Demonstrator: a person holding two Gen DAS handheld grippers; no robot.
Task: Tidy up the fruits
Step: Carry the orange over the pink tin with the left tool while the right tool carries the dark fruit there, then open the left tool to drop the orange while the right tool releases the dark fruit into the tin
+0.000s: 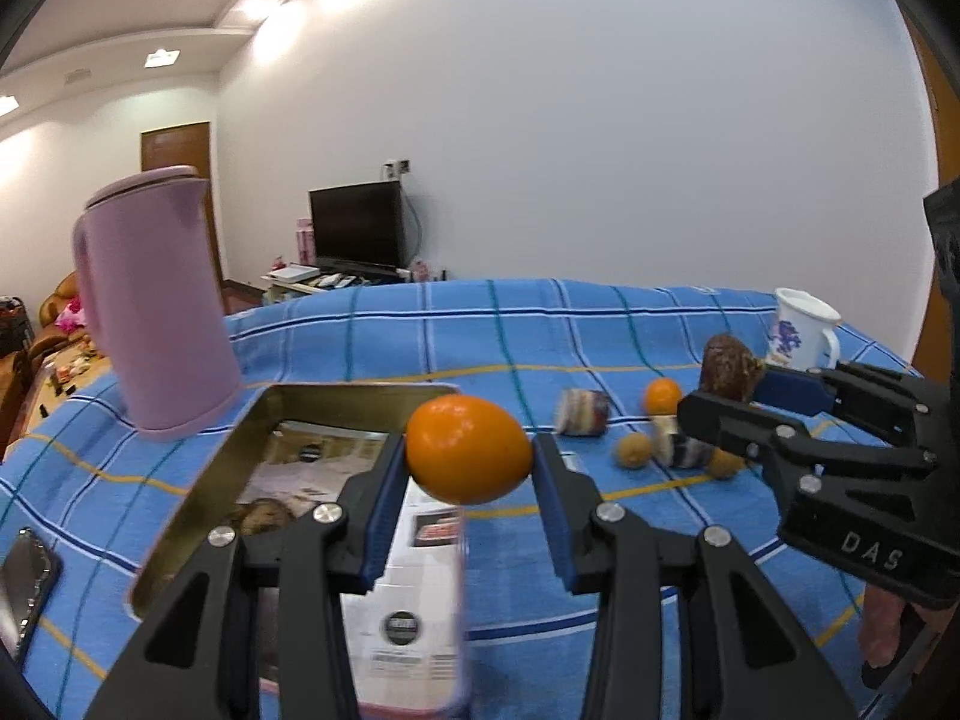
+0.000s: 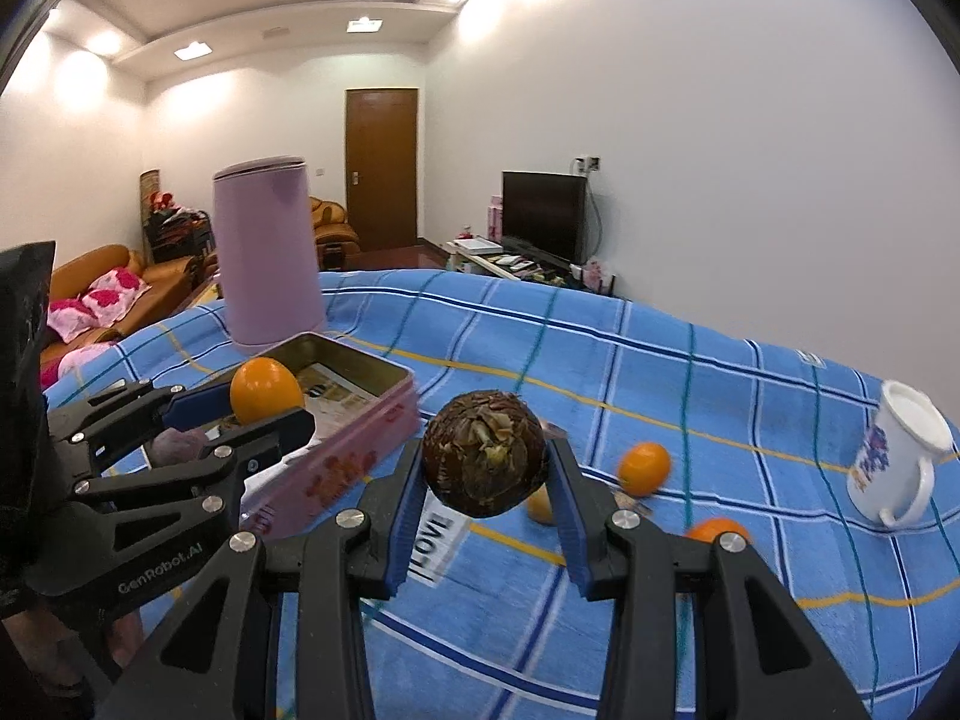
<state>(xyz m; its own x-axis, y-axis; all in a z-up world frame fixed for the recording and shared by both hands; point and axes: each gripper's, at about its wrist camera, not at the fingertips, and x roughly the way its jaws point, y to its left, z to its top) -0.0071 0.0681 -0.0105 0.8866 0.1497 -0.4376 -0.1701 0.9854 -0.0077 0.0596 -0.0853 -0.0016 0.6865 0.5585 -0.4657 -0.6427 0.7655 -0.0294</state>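
My left gripper [image 1: 468,465] is shut on an orange [image 1: 468,449] and holds it over the right edge of an open gold-lined tin [image 1: 264,420]. In the right wrist view that left gripper [image 2: 264,405] and its orange [image 2: 264,396] hang above the near end of the tin [image 2: 384,414]. My right gripper [image 2: 483,468] is shut on a brown scaly fruit [image 2: 483,453], in the air just right of the tin. The right gripper [image 1: 726,396] with the brown fruit [image 1: 729,366] also shows in the left wrist view. Loose oranges [image 2: 645,468] and small yellow fruits [image 1: 633,450] lie on the blue checked cloth [image 1: 480,336].
A tall pink kettle [image 1: 156,306] stands behind the tin. A white mug [image 2: 897,459] with a blue print sits far right. Two striped wrapped items [image 1: 582,412] lie among the loose fruit. A phone [image 1: 24,582] lies at the left edge, and a printed card [image 2: 438,540] beside the tin.
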